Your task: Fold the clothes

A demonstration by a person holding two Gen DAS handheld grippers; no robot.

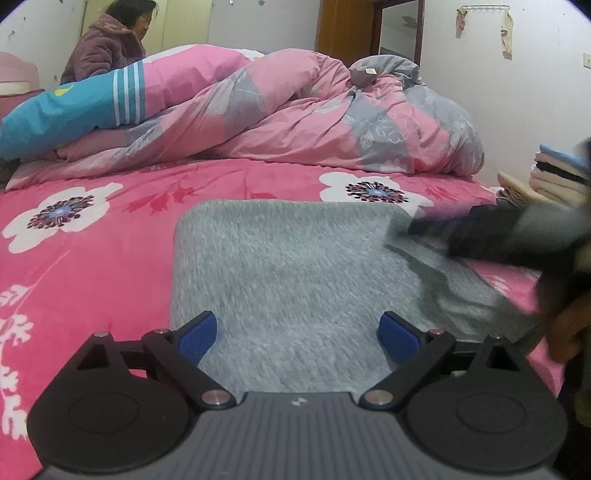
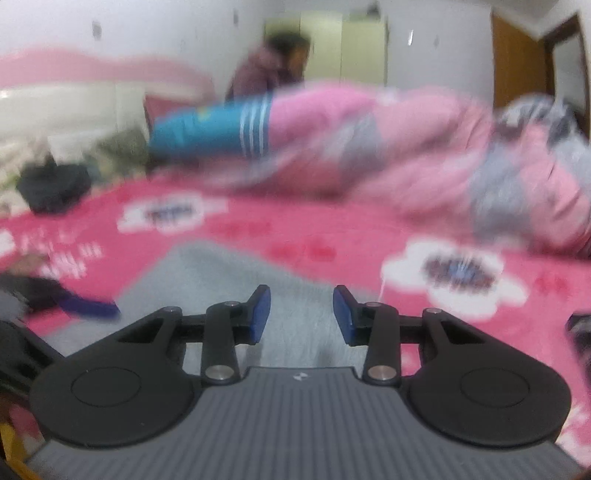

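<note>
Left wrist view: grey garment (image 1: 291,273) lies flat beneath the spread, empty left gripper (image 1: 298,334).

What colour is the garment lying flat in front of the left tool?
Heathered light grey garment, plain, no print. Clearest in the left wrist view.

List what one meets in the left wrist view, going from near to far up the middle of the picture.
left gripper, jaws open → grey garment lying flat → pink flowered bedsheet → heaped pink and grey quilt → white wall
</note>
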